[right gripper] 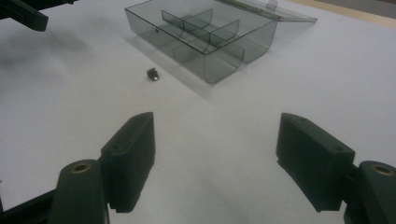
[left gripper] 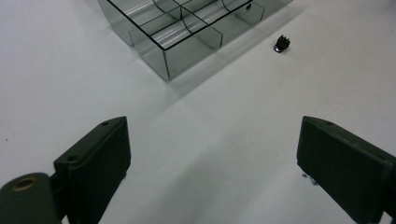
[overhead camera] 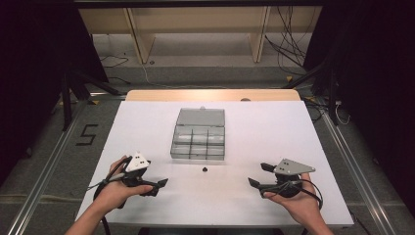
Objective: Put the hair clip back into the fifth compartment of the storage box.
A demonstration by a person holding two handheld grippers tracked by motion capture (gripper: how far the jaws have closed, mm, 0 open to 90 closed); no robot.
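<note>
1. Both grippers sit at the near table edge: left gripper [overhead camera: 155,185] and right gripper [overhead camera: 259,175], each with jaws spread wide and holding nothing.
2. Between them, slightly ahead, lies a small black part [overhead camera: 205,170] on the white table [overhead camera: 274,137].
3. Just beyond it stands the open clear divided box [overhead camera: 198,141].

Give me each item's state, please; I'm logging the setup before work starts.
Compartment box: lid open, laid flat behind it.
Small black part: loose on the table, outside the box.
Left gripper: open, holding nothing.
Right gripper: open, holding nothing.
</note>
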